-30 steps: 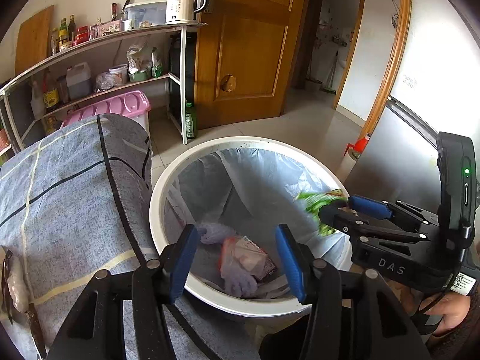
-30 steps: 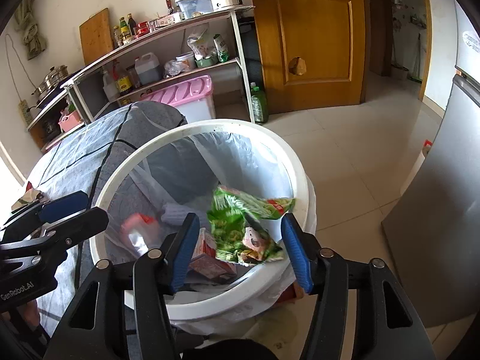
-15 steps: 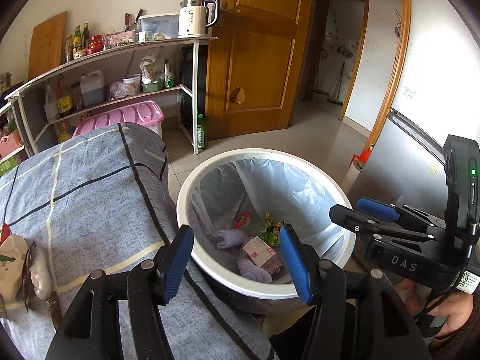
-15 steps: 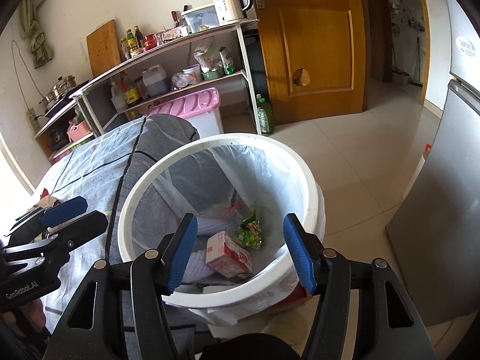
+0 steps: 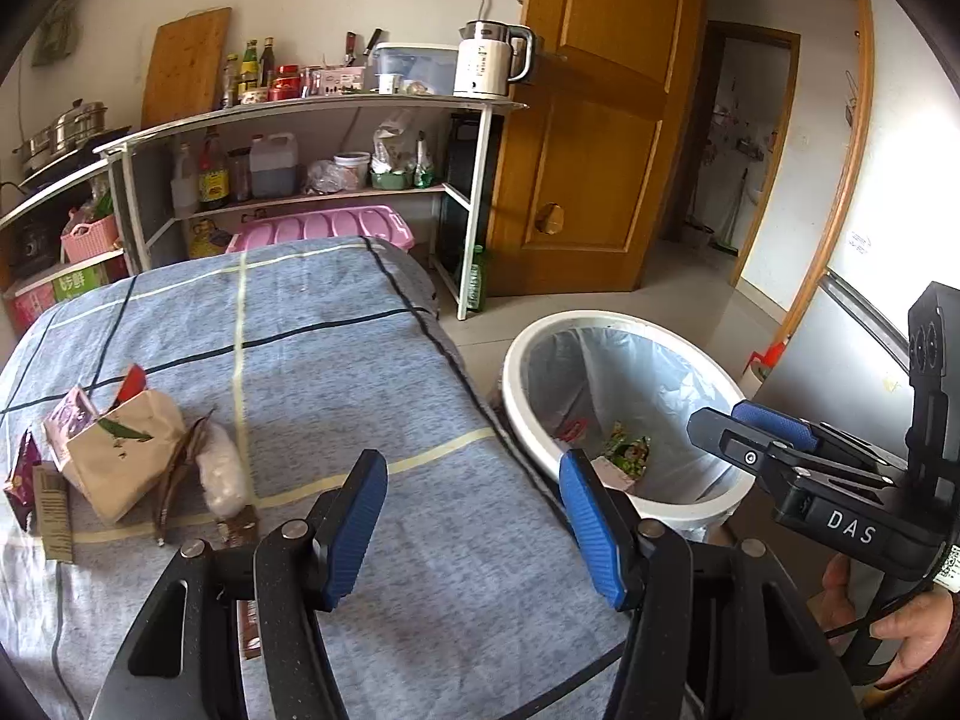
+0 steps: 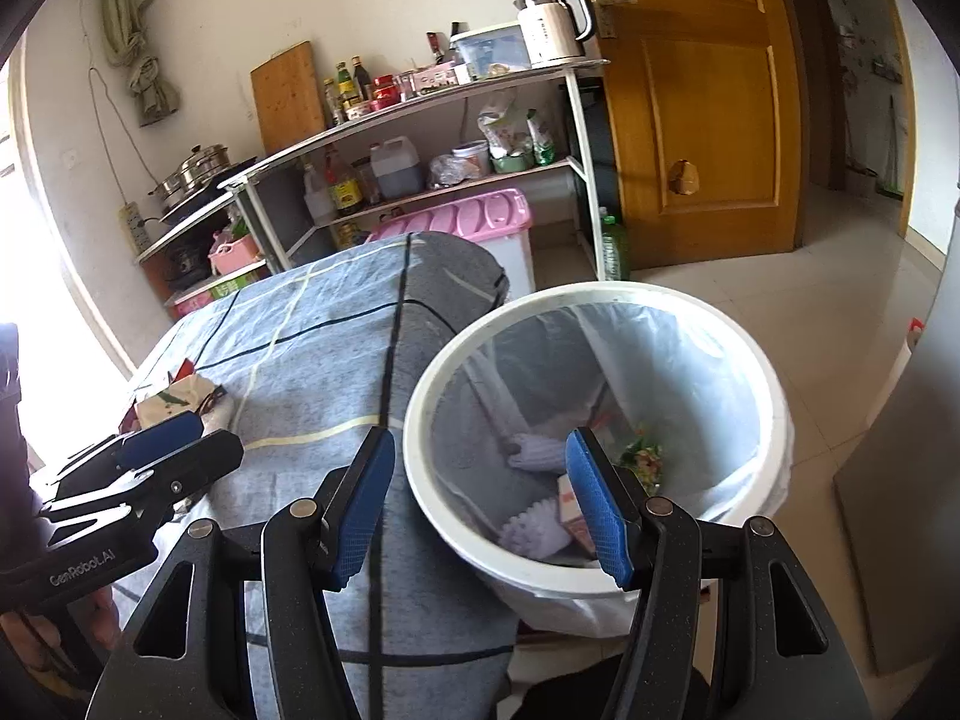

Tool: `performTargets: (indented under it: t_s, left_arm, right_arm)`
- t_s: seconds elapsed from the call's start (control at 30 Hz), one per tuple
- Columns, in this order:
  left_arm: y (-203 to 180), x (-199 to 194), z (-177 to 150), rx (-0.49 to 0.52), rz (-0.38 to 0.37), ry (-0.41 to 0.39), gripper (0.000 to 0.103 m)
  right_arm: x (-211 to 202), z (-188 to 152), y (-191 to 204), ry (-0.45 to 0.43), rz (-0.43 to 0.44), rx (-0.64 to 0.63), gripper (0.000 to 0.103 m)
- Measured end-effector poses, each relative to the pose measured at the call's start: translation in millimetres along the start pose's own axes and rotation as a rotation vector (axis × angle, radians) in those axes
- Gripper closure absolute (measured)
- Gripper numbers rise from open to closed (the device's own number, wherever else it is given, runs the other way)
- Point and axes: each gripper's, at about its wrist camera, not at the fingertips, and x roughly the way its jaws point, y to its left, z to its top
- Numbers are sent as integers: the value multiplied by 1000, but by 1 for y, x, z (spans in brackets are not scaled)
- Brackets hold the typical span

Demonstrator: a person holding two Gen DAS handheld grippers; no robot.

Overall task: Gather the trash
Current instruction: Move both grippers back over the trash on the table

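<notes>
A white bin [image 5: 624, 498] lined with a clear bag stands beside the table; it also shows in the right wrist view [image 6: 600, 564]. Inside lie a green snack wrapper [image 5: 627, 453], a small carton [image 6: 570, 513] and white crumpled trash [image 6: 534, 450]. A heap of trash lies on the grey-blue tablecloth [image 5: 336, 372] at the left: a beige paper bag [image 5: 126, 456], a white packet [image 5: 222, 474] and wrappers [image 5: 51, 510]. My left gripper [image 5: 474, 522] is open and empty over the table. My right gripper [image 6: 480, 504] is open and empty over the bin's near rim.
A shelf rack [image 5: 312, 180] with bottles, a kettle [image 5: 489, 60] and a pink tub [image 5: 324, 228] stands behind the table. A wooden door [image 5: 588, 150] is at the back. A grey fridge [image 6: 900, 480] stands right of the bin.
The green wrapper left my right gripper and fell into the bin. Both grippers pulled back and swung left, the left one from over the bin to over the table.
</notes>
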Motion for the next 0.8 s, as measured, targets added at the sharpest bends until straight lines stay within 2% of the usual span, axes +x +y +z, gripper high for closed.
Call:
performTargets:
  t_s: [0.37,0.6,0.67,0.8]
  left_arm:
    - [91,-32,-24,-162,152,-9,44]
    - [138,-46,-32,-239,239,-25,44]
    - [152,-50,-36,-267,251,-23,43]
    - [174,-55,-43,-303,254,-20,37]
  right_arm:
    - [34,-10,66,59,105,-91,42]
    - [58,-18,106,99,102,-197,42]
    - [63,-19,114,115,112,-204,42]
    - [71,-19,127,148,184,-196,42]
